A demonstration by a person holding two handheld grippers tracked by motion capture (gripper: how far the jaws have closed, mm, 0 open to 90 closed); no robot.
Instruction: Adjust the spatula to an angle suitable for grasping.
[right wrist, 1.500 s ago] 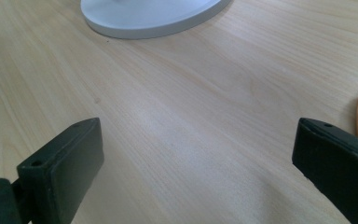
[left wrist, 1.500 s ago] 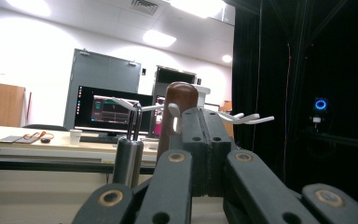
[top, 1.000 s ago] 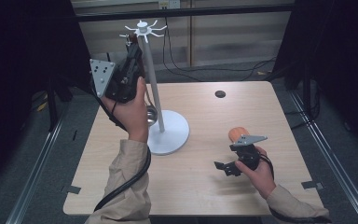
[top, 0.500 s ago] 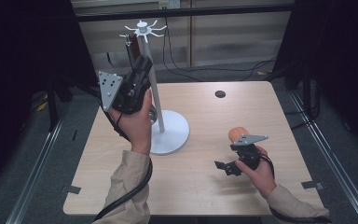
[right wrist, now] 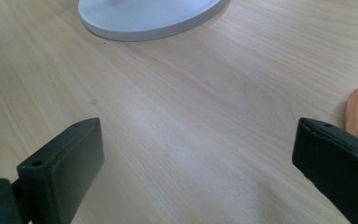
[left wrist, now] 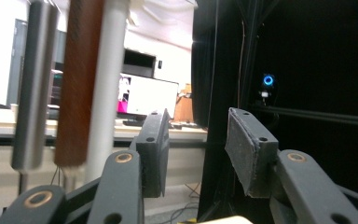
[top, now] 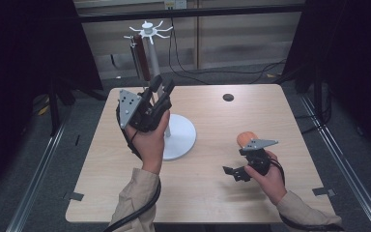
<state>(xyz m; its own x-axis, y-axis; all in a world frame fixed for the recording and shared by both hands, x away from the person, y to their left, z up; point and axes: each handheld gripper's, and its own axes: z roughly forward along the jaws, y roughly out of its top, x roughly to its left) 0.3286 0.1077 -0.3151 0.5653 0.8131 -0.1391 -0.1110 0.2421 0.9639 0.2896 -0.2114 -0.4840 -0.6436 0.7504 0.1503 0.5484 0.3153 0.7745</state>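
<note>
The fingers [left wrist: 244,154] of the left gripper [top: 158,94] stand apart with nothing between them; we see the gap plainly in the left gripper view. We find this gripper raised above the tabletop [top: 212,193] at the left of the high view, just beside the white pole [top: 153,72] of the utensil stand, its tips pointing up and away from the person. Two utensils hang from the stand's spoked head [top: 148,30]: in the left gripper view a grey metal handle [left wrist: 32,84] hangs leftmost, a brown wooden handle [left wrist: 79,84] next to it, and the pole directly behind the brown one. Neither handle lies between the fingers. The stand's round white base [top: 181,137] rests on the tabletop to the right of the left hand [top: 149,142]. Farther right, we see the right gripper [top: 232,172] held low over the tabletop, its fingers [right wrist: 60,163] set wide apart over bare wood. An orange-brown wooden piece [top: 245,138] lies on the tabletop just beside this gripper; its edge shows at the right of the right gripper view. A small dark disc [top: 228,97] lies near the far edge.
</note>
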